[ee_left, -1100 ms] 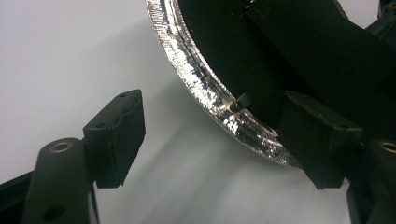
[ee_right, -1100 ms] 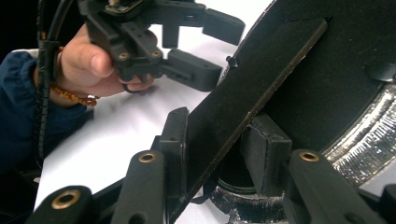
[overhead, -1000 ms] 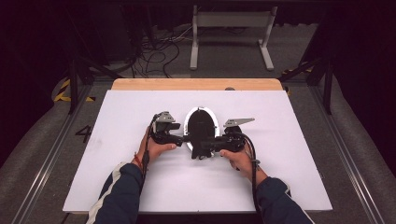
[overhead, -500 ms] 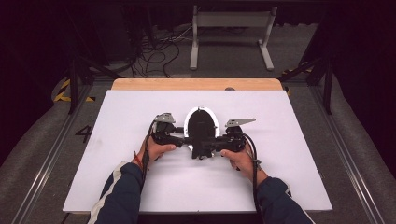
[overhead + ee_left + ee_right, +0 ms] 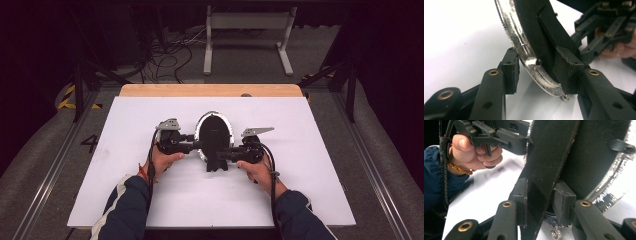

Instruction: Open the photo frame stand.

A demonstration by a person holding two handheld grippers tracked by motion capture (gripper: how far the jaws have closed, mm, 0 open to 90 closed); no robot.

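A black oval piece (image 5: pixel 214 131) with a glittery silver rim (image 5: pixel 524 52) lies at the middle of the white board. My left gripper (image 5: pixel 199 145) reaches in from the left. Its jaws have just been closing, and both pads now press on the rim's lower left edge (image 5: pixel 540 72). My right gripper (image 5: pixel 221 155) comes in from the right. Its jaws have just been closing too, and they clamp the flat black strap (image 5: pixel 549 165) at the piece's near end. A small metal charm (image 5: pixel 554 233) hangs under that strap.
The white board (image 5: pixel 300 190) covers the table, with a wooden strip (image 5: pixel 210 90) along its far edge. Beyond it are floor cables (image 5: pixel 170 55) and a metal stand (image 5: pixel 247 22). Rails run along both sides of the table.
The left gripper's jaws have closed in on the oval piece's rim. Both hands have stayed about where they were.
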